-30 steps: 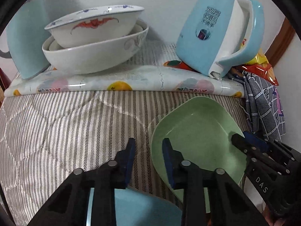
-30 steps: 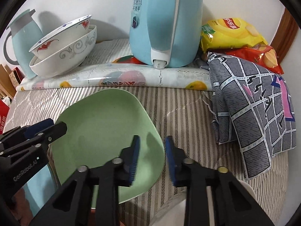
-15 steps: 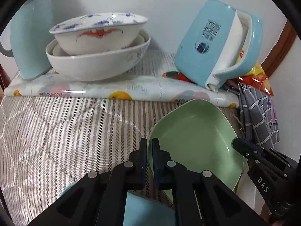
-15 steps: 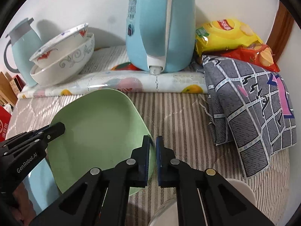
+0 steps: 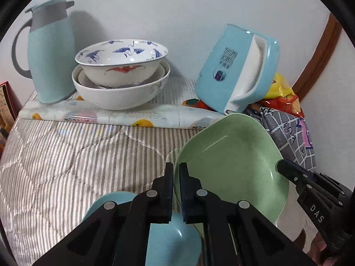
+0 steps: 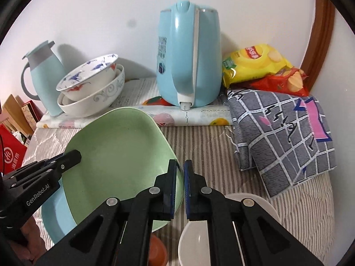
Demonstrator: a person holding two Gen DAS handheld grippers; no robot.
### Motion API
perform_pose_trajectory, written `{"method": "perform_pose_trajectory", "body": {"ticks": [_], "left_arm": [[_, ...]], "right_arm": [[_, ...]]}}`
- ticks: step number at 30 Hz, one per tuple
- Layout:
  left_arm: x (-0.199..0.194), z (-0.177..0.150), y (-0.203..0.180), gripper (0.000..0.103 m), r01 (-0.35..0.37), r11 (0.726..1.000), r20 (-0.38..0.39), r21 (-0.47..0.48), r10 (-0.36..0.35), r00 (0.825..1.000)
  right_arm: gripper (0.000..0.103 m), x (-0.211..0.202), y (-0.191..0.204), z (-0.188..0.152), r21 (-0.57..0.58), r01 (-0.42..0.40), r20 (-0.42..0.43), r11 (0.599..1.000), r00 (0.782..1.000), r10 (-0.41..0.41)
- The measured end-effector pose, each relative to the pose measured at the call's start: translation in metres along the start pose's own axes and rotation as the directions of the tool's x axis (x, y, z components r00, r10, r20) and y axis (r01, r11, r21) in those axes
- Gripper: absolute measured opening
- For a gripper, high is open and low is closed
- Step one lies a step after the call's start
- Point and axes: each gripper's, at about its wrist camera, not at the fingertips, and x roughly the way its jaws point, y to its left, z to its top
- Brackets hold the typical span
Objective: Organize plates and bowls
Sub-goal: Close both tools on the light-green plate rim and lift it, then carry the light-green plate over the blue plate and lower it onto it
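Observation:
A green square plate [image 5: 230, 161] [image 6: 115, 153] is held up off the striped cloth between both grippers. My left gripper [image 5: 176, 175] is shut on its left rim. My right gripper [image 6: 180, 173] is shut on its right rim. A light blue plate [image 5: 170, 239] [image 6: 57, 219] lies below it. A stack of white patterned bowls [image 5: 121, 75] [image 6: 91, 88] stands at the back left on a fruit-print mat [image 5: 124, 115]. A white dish [image 6: 224, 232] and a small orange dish [image 6: 158, 251] lie near the front under my right gripper.
A light blue kettle [image 6: 188, 66] [image 5: 237, 75] stands at the back middle, a blue-grey jug [image 5: 50, 48] [image 6: 42, 75] at the back left. Chip bags [image 6: 261, 66] and a grey checked cloth [image 6: 281, 128] lie at the right. Boxes [image 6: 13, 133] stand at the left edge.
Both grippers have gone from open to shut on the green plate's rims and then lifted it. Both views have risen and pulled back.

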Motion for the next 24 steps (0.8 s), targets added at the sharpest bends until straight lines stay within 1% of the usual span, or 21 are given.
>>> {"method": "perform_pose_trajectory", "body": {"ticks": [5,15,24], "left_arm": [[-0.022,-0.008,-0.004,0.006,-0.004,1.000,0.021,0.002,0.004,1.000],[-0.054,-0.023,-0.008,0.005,-0.002,1.000,0.053,-0.005,0.002,0.999],[-0.071,-0.033,-0.002,0.005,-0.008,1.000,0.067,-0.018,0.009,0.998]], "right_arm": [[0.006,-0.027,0.001,-0.009,0.003,0.000,0.030,1.000,1.000,-0.001],[0.006,-0.063,0.003,-0.025,0.003,-0.012,0.069,1.000,0.998,0.012],[0.005,-0.077,0.009,-0.036,0.006,-0.049,0.083,0.999,0.995,0.048]]}}
